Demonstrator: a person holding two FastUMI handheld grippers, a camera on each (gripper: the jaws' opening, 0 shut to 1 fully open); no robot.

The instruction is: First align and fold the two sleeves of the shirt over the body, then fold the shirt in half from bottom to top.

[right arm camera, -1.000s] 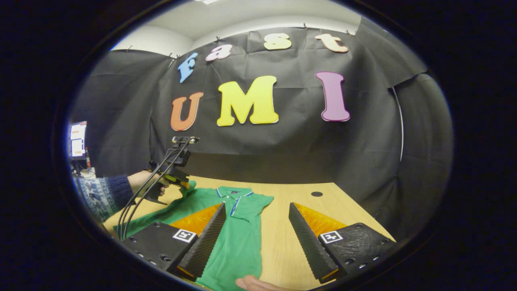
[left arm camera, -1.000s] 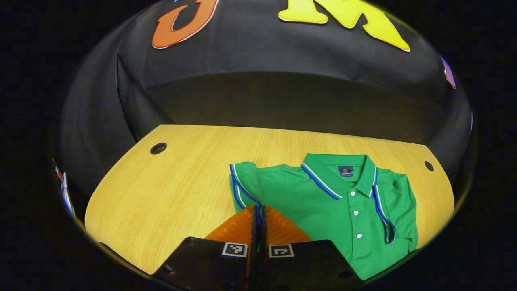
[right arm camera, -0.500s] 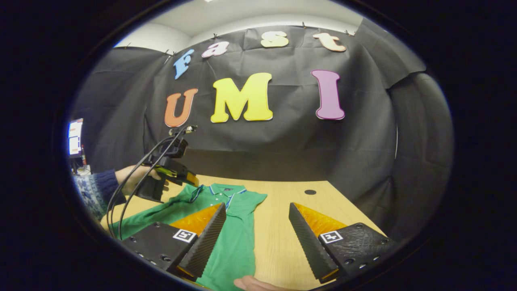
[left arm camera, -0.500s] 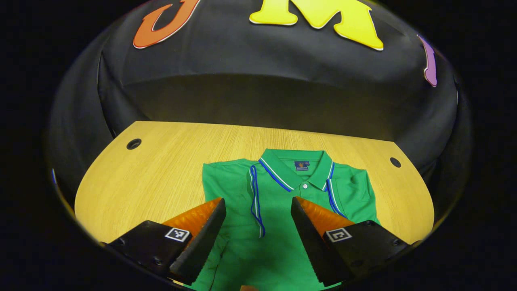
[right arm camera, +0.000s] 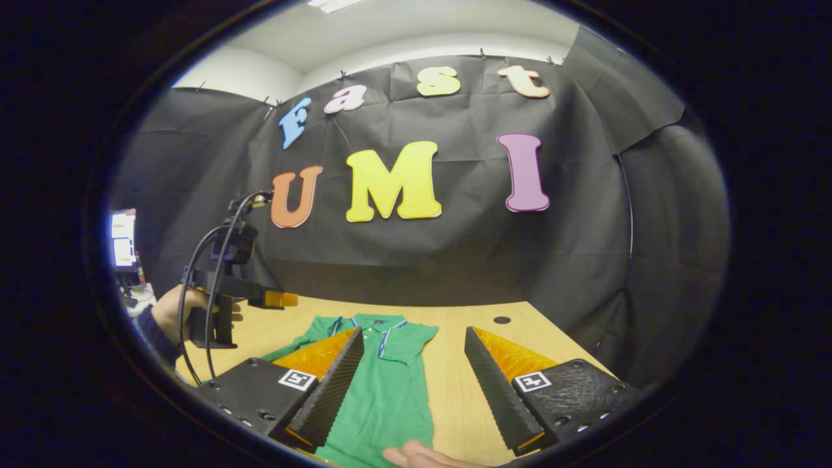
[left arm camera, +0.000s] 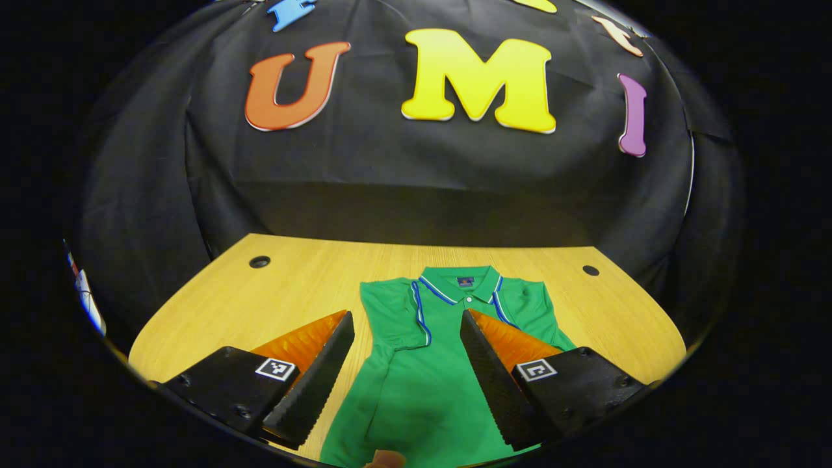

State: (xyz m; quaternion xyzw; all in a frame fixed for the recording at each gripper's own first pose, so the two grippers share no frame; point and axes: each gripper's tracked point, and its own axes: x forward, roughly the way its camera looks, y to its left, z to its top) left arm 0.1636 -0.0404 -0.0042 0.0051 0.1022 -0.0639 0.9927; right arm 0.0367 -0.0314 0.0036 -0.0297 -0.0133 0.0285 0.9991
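A green polo shirt [left arm camera: 429, 383] with blue-and-white trim lies flat on the wooden table [left arm camera: 273, 305], collar at the far end. Its left sleeve [left arm camera: 396, 315] is folded in over the body, the trimmed cuff beside the placket. The other sleeve's cuff sits by the collar, partly hidden behind a finger. My left gripper [left arm camera: 404, 320] hovers open above the shirt, holding nothing. In the right gripper view the shirt [right arm camera: 390, 390] lies at the lower left, and my right gripper [right arm camera: 413, 334] stands open over its right edge. The left gripper [right arm camera: 281, 299] hangs above the table's left side, held by a hand [right arm camera: 172, 309].
Round cable holes sit in the table's far corners [left arm camera: 259, 262] [left arm camera: 590, 270] [right arm camera: 501, 320]. The black cloth wall rises just behind the table. A lit screen [right arm camera: 122, 237] stands off to the left. A fingertip [right arm camera: 416, 455] shows at the near edge.
My left gripper opened and let go of the left sleeve, which now lies over the body. It then pulled back and rose. The right gripper hardly moved.
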